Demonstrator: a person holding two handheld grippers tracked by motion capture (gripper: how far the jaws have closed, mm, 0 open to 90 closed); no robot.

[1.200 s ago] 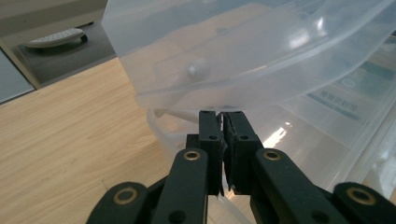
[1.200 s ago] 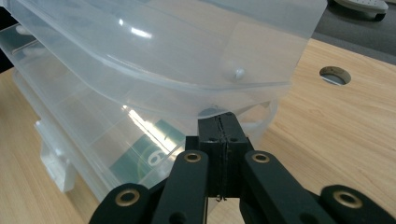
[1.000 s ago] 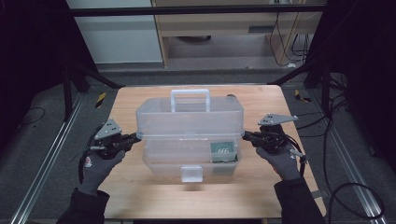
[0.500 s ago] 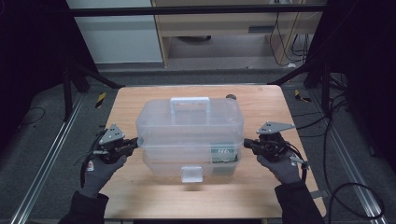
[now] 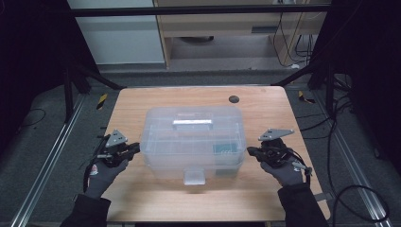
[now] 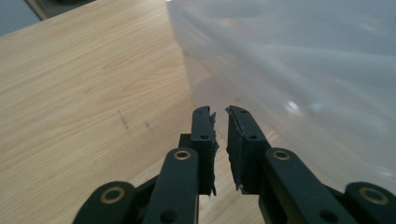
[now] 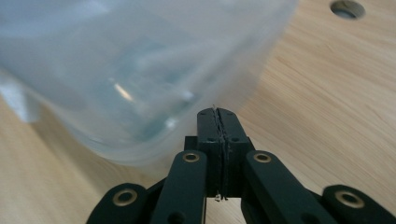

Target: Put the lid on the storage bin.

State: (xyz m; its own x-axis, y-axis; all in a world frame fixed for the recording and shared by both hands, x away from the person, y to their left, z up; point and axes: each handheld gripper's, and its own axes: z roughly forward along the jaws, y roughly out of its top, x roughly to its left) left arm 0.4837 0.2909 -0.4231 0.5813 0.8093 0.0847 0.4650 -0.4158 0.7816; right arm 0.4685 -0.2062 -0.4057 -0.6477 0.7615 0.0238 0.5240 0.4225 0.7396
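Observation:
A clear plastic toolbox with a flat-lying handle and a front latch rests on the wooden table. My left gripper sits low just off the box's left side. In the left gripper view its jaws stand a small gap apart with nothing between them, beside the box wall; they have just been opening. My right gripper sits just off the box's right side. In the right gripper view its jaws are pressed together, empty, next to the box's rounded corner.
A small round hole marks the tabletop behind the box. Something greenish lies inside the box at its right. Bare wood lies in front of the box and along both sides. Dark floor, rails and cables surround the table.
The box has come down from a raised position onto the table and its handle now lies flat. Both grippers have sunk with it. The left jaws have parted slightly.

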